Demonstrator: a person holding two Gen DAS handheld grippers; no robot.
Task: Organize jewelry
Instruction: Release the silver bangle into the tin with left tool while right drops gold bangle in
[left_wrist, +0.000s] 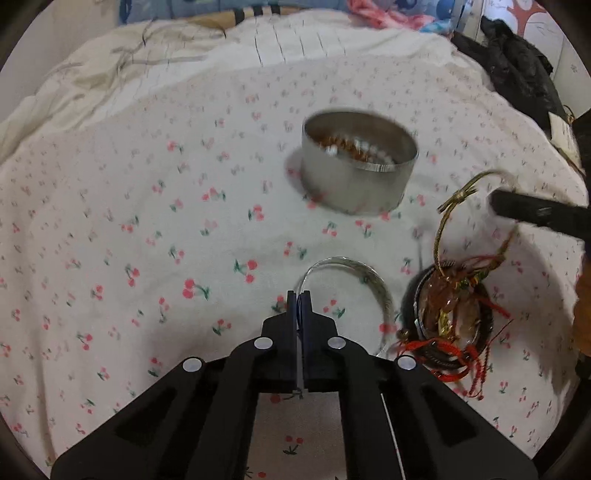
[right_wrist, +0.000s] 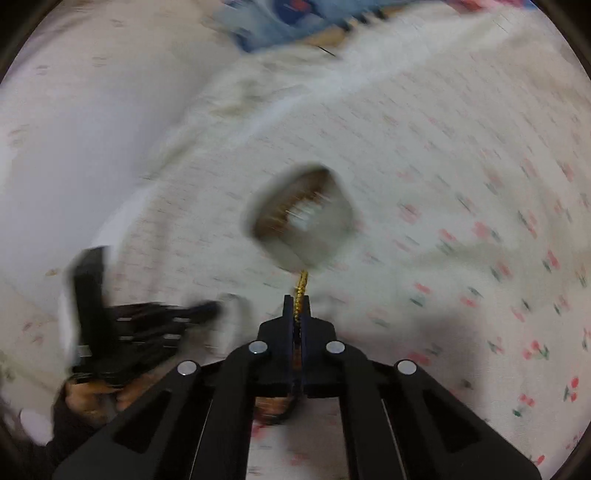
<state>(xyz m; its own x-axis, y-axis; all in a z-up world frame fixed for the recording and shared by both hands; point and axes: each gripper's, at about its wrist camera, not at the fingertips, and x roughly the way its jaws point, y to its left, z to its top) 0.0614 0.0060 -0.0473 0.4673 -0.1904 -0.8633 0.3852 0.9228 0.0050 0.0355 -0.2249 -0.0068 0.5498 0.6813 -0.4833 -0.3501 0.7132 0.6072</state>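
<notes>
- left gripper (left_wrist: 299, 295) sits low over the cherry-print sheet (left_wrist: 147, 229); jaws pressed together on the thin silver bangle (left_wrist: 354, 273), which arcs out to the right of the fingertips and curves back down toward the pile
- just right of that, a heap of jewelry (left_wrist: 452, 317) lies on the sheet; dark bangles stacked, amber-looking beads, red cords spilling off the near side; can't tell the separate pieces apart
- a gold cord (left_wrist: 448, 225) loops up out of the heap; its far end meets the right gripper (left_wrist: 496, 205), which comes in from the right edge of the left view
- in the right wrist view the right gripper (right_wrist: 300, 299) is pinched shut on that gold cord (right_wrist: 301, 286); the twisted bit pokes out past the fingertips; whole view is smeared with blur
- also there, the left gripper (right_wrist: 207, 308) shows at lower left with a hand (right_wrist: 92, 398) on its handle
- further out, a round metal tin (left_wrist: 356, 162) stands upright on the sheet, open on top; beads inside, brownish and white; well apart from the heap
- beyond it, a rumpled cream blanket (left_wrist: 110, 70); dark clothing (left_wrist: 517, 62) far right
</notes>
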